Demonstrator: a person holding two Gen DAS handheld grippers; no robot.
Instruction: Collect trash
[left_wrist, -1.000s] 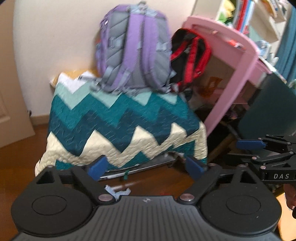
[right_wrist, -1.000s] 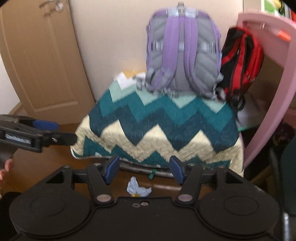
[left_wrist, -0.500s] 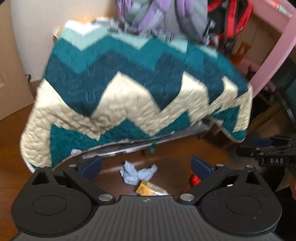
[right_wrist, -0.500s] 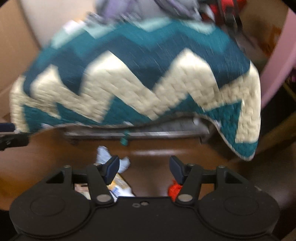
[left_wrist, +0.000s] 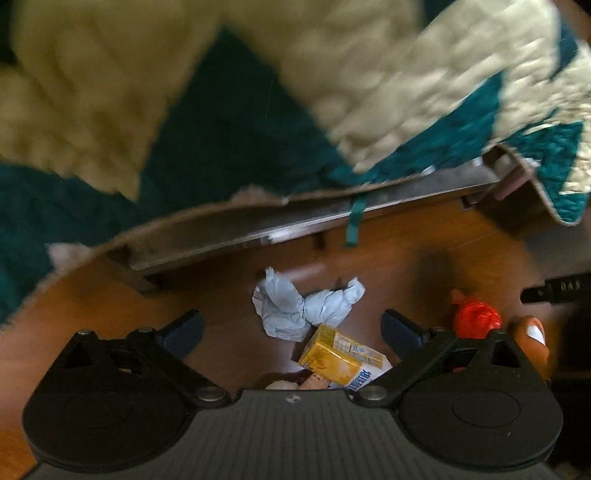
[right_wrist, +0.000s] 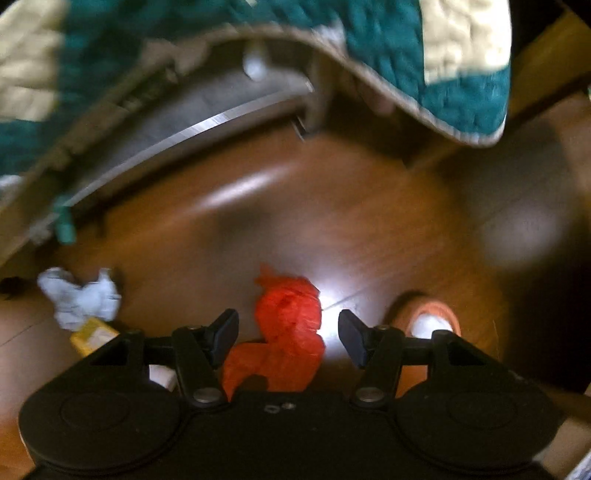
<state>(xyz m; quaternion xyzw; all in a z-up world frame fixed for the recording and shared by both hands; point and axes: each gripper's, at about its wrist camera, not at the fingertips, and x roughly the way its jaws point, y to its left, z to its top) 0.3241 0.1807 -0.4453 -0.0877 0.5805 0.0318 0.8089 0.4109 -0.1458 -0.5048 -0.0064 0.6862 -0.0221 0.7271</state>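
Trash lies on the brown wooden floor before a quilt-covered bed. A crumpled pale blue paper (left_wrist: 303, 306) lies between and just beyond my left gripper's (left_wrist: 291, 328) open fingers. A yellow carton (left_wrist: 341, 360) lies just under that gripper. A crumpled red wrapper (left_wrist: 476, 319) lies to the right. In the right wrist view the red wrapper (right_wrist: 286, 325) sits between my open right gripper's (right_wrist: 288, 330) fingers, not pinched. The blue paper (right_wrist: 79, 299) and carton (right_wrist: 92, 332) are at its left. The right gripper's tip (left_wrist: 557, 290) shows at the left wrist view's right edge.
The teal and cream zigzag quilt (left_wrist: 258, 110) hangs over a low grey bed frame (left_wrist: 295, 225) just beyond the trash. A quilt corner (right_wrist: 461, 74) hangs at the upper right. An orange slipper toe (right_wrist: 428, 317) stands right of the red wrapper.
Both grippers have tilted down and moved toward the floor. The backpacks have left the view. The trash now lies between the fingers. Both grippers stay open.
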